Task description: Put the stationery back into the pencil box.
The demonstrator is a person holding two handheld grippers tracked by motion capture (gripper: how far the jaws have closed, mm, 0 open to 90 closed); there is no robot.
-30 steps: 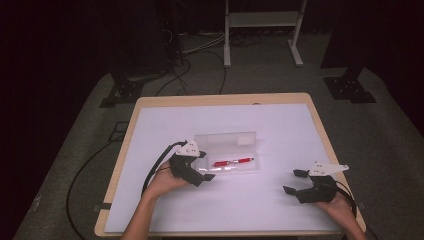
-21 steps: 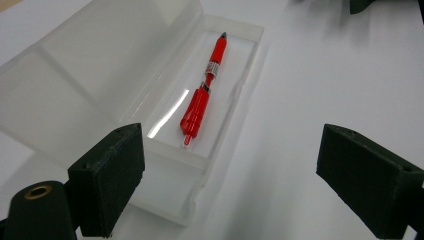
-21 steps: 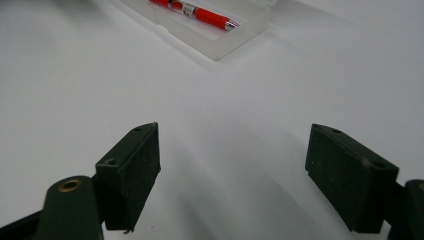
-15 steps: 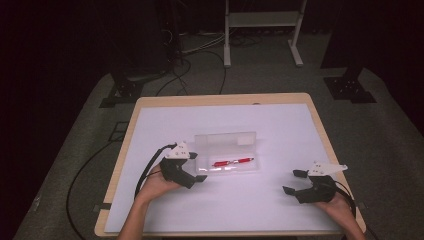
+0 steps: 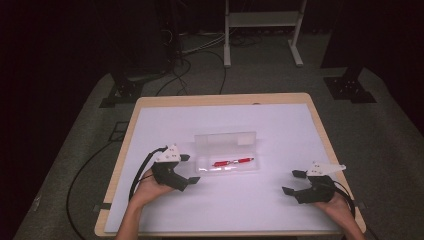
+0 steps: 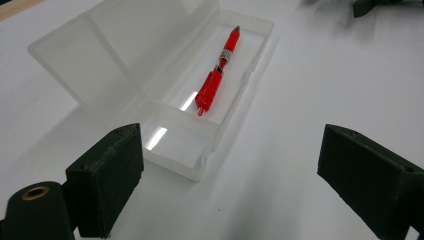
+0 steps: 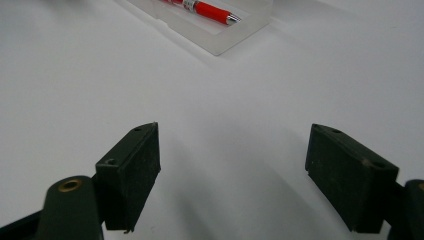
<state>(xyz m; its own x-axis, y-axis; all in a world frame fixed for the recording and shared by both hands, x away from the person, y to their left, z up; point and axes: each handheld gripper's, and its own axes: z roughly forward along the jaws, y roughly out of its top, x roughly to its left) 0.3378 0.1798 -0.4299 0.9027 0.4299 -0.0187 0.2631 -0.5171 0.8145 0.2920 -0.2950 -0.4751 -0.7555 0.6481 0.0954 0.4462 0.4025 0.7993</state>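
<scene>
Left gripper view, red pen (image 6: pixel 216 75), lying in open clear case (image 6: pixel 125 65)

Open pencil case between two resting grippers

A red pen (image 5: pixel 232 162) lies in the clear case (image 5: pixel 227 157) on the white table (image 5: pixel 225 125); the left gripper (image 5: pixel 190 169) sits just beside it, the right gripper (image 5: pixel 292 182) well apart, both with jaws spread.

Grey carpet floor (image 5: pixel 75 125), dark room — white rack (image 5: pixel 262 20)
</scene>
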